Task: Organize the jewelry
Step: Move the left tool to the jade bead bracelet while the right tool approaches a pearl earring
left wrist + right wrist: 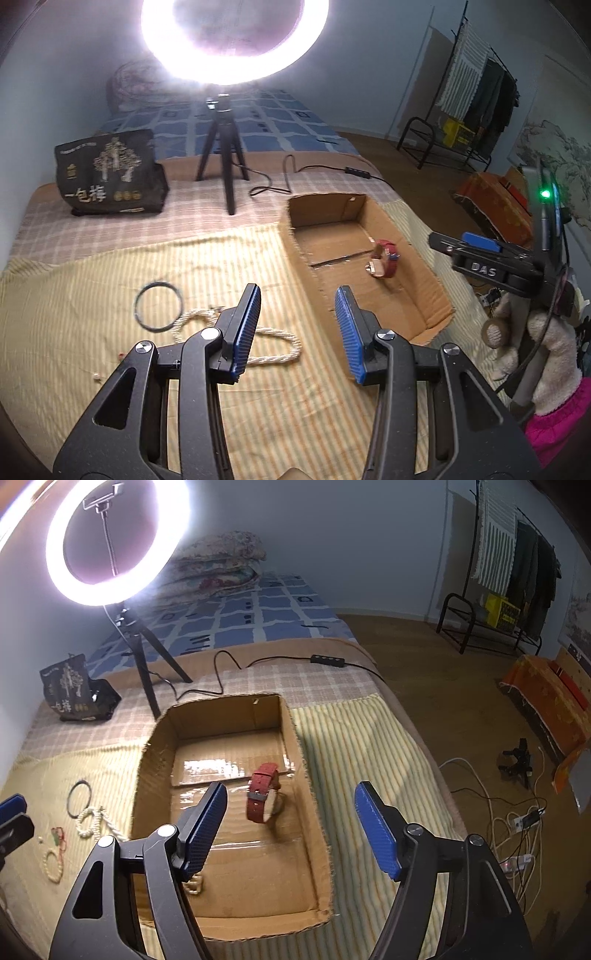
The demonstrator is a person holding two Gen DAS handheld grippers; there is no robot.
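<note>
Item 1. Small pieces at the far left of the striped cloth (369, 746): a red cord tangle (59, 836), a short pearl bracelet (53, 864) and a loose bead or two. All lie outside the box.

Item 2. Black ring bangle (159, 307), flat on the cloth, near the necklace; whether they touch is unclear.

Item 3. Pearl necklace (273, 341), twisted rope style, looped on the cloth. It is partly hidden behind the left tong's near finger.

Item 4. Left gripper (297, 332): tongs spread wide, holding nothing, poised above the cloth between the necklace and the box.

Item 5. Cardboard box (155, 775), open-topped, shallow, with a taped floor. It is the apparent collecting place.

Item 6. Red-strapped watch (264, 797), standing on edge inside the box, toward its right wall.

Item 7. Right gripper (291, 827): tongs spread, empty, hanging over the box's right side.

Handling note, as judgement: the step in hand looks like fetching the next loose piece, most likely the necklace.
- Lower the left tongs square to the cloth.
- Straddle one doubled section of the rope, not a single strand.
- Close firmly so the beads do not roll out.
- Lift high enough for the trailing loop to clear the box wall.
- Avoid pinching the cloth; it would drag the bangle along.
</note>
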